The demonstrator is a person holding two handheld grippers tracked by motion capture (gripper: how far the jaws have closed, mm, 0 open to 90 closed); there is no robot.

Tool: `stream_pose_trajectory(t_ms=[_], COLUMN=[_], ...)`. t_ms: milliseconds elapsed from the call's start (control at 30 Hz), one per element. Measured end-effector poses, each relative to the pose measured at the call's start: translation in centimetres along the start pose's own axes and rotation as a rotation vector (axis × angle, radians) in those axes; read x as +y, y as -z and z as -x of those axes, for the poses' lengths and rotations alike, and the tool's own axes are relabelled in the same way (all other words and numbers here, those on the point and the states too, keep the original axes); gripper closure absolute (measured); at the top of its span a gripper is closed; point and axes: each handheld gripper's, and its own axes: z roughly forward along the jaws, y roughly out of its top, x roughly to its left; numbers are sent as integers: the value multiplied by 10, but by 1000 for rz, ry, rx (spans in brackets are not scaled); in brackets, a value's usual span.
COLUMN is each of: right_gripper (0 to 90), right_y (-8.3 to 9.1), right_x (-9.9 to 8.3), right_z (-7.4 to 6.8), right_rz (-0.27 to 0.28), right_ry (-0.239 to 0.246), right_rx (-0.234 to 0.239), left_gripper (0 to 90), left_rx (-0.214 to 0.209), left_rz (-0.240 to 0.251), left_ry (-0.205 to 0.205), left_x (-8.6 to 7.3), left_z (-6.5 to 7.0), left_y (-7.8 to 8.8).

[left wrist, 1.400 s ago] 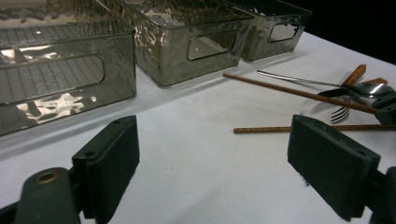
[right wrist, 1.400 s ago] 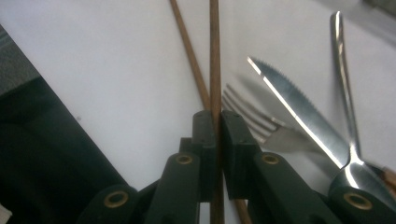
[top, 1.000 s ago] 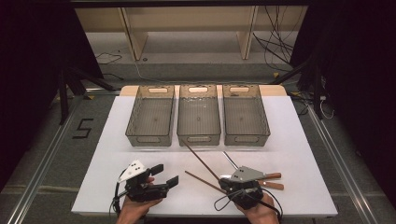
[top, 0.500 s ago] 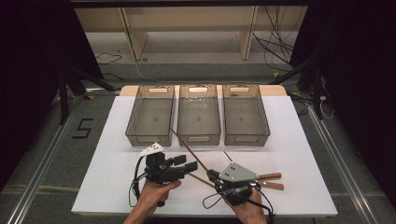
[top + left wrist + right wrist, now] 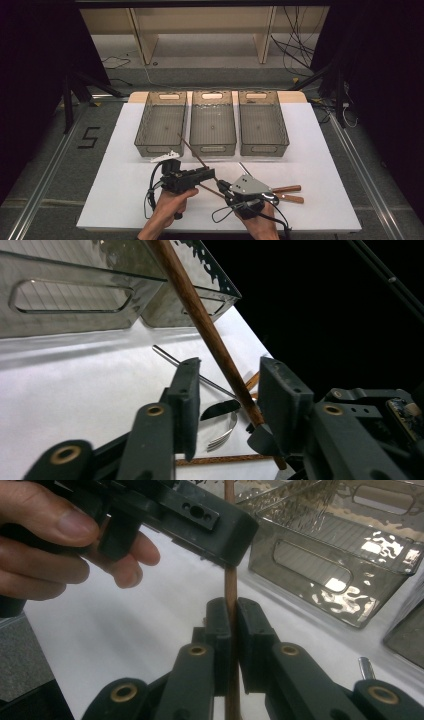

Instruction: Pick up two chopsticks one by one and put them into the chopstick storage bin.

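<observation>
Running between both jaws (right clamped): chopstick

The left tongs are moving right from the near-left of the surface toward the right tongs. Their jaws have just been closing, now flanking the chopstick, one jaw against it and a gap left at the other. The chopstick's far end is swinging left.

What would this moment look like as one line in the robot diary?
right tool: shut on chopstick | left tool: closing around chopstick, not pressing | bins: empty
</observation>
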Motion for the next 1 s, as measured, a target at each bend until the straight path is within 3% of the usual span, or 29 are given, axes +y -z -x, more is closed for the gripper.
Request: stream_pose_trajectory(t_ms=[333, 467, 567, 667, 733, 833, 900, 1000], right_gripper=[850, 838, 756, 716, 642, 565, 509, 432], right_y=[-2, -4, -3, 0, 7, 14, 18, 25], right_x=[-3, -6, -8, -9, -11, -13, -15, -19], right_z=[-2, -1, 1, 5, 10, 16, 20, 27], right_rz=[6, 12, 9, 4, 6, 10, -3, -14], right_ry=[-5, -19, -22, -34, -46, -61, -66, -81], right_rx=[14, 25, 23, 34, 41, 46, 49, 56], left_gripper=[767, 825, 840, 841, 842, 842, 842, 841], left_rx=[-37, -101, -73, -67, -57, -31, -22, 5], left_rz=[1, -4, -19, -13, -12, -20, -21, -30], left_ry=[51, 86, 41, 35, 16, -12, -15, -17], left_x=[-2, -1, 1, 4, 9, 22, 26, 44], left_z=[-5, -6, -5, -5, -6, -11, -12, -22], left_y=[-1, -1, 1, 5, 10, 21, 23, 35])
